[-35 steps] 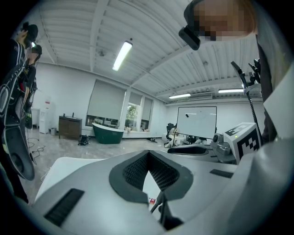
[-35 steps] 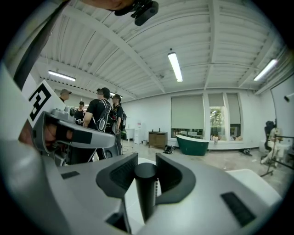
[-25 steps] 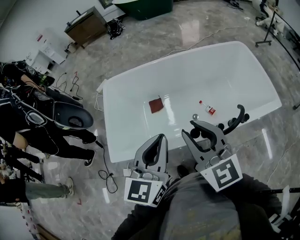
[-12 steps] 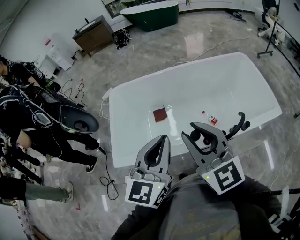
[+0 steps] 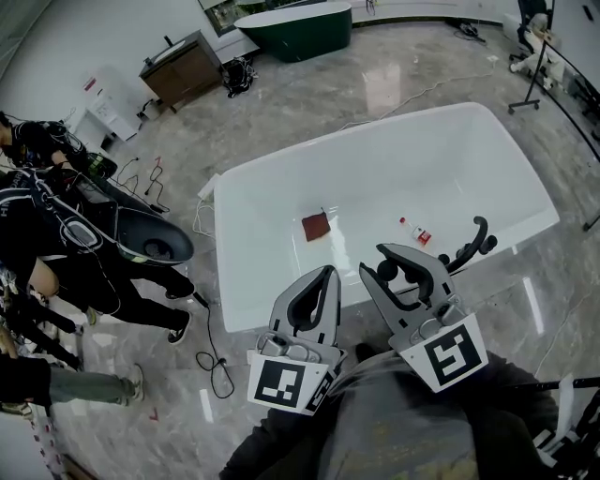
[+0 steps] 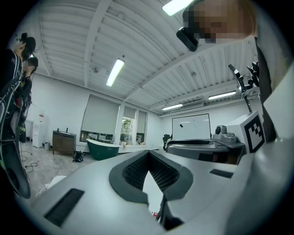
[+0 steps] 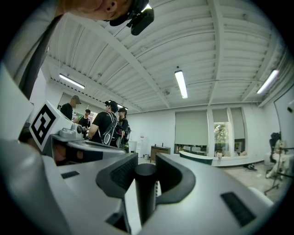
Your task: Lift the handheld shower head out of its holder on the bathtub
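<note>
bathtub point(image 5: 394, 159): white and oblong, set aslant on a glossy stone-patterned floor point(image 5: 375, 66).
tap fitting point(image 5: 472, 242): black and curved, with round knobs. It is mounted on the bathtub's near rim, close to the right-hand corner.
right gripper point(image 7: 146, 158): held level in front of the person's body. Its jaws are clamped on the handheld shower head point(image 7: 145, 193), with one pad pressed against each side.
handheld shower head: a black cylinder, stood upright between the right jaws. In the head view its round end is seen over the near rim of the bathtub, apart from the tap fitting and to its left. Whether a hose is attached cannot be told.
left gripper point(image 5: 328, 274): held level just beside the right gripper, on its left. Its jaws are brought together at the tips and nothing is gripped between them.
cloth point(image 5: 316, 226): a dark red square, laid flat on the bathtub's bottom, nearer the left end.
bottle point(image 5: 419, 233): small, red and white, laid on the bottom near the near wall, between the cloth and the tap fitting.
people point(image 5: 56, 216): several are seen in dark clothes at the left edge of the head view, well apart from the bathtub.
background: a dark green tub point(image 5: 295, 19) and a wooden cabinet point(image 5: 183, 64) are placed by the far wall.
</note>
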`<control>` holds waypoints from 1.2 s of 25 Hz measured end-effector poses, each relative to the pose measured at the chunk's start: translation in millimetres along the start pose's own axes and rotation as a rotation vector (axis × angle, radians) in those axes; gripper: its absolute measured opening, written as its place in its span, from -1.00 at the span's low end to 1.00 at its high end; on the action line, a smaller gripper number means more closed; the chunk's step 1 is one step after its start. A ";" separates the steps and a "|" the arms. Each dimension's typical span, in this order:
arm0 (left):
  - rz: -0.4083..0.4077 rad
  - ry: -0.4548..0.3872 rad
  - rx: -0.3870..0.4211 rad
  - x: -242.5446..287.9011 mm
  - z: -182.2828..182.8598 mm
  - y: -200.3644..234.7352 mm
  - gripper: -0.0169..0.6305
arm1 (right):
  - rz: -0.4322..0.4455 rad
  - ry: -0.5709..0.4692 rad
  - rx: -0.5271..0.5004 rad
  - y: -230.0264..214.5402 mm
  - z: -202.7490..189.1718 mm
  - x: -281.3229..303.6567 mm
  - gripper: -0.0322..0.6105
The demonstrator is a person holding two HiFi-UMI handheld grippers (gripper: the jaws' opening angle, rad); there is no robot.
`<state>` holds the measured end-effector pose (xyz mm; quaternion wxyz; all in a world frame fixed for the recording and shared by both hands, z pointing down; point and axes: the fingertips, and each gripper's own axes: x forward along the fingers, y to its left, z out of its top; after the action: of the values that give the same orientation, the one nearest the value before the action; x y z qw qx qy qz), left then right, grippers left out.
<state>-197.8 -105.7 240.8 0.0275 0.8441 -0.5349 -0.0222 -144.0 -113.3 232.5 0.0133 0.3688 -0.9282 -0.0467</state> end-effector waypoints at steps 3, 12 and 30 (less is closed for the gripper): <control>0.001 -0.002 -0.008 -5.7 1.2 -6.0 -0.94 | -0.002 -0.018 -0.002 3.0 12.1 -7.0 -0.51; -0.008 0.001 -0.019 -19.5 -3.7 -35.6 -0.94 | 0.007 -0.086 -0.013 12.5 44.5 -43.7 -0.51; 0.012 -0.013 -0.004 -69.3 2.6 -124.1 -0.94 | 0.069 -0.138 -0.033 45.6 72.2 -156.0 -0.51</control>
<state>-115.6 9.7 230.1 0.0260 0.8406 -0.5403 -0.0285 -65.9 32.2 166.6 -0.0429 0.3323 -0.9382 -0.0870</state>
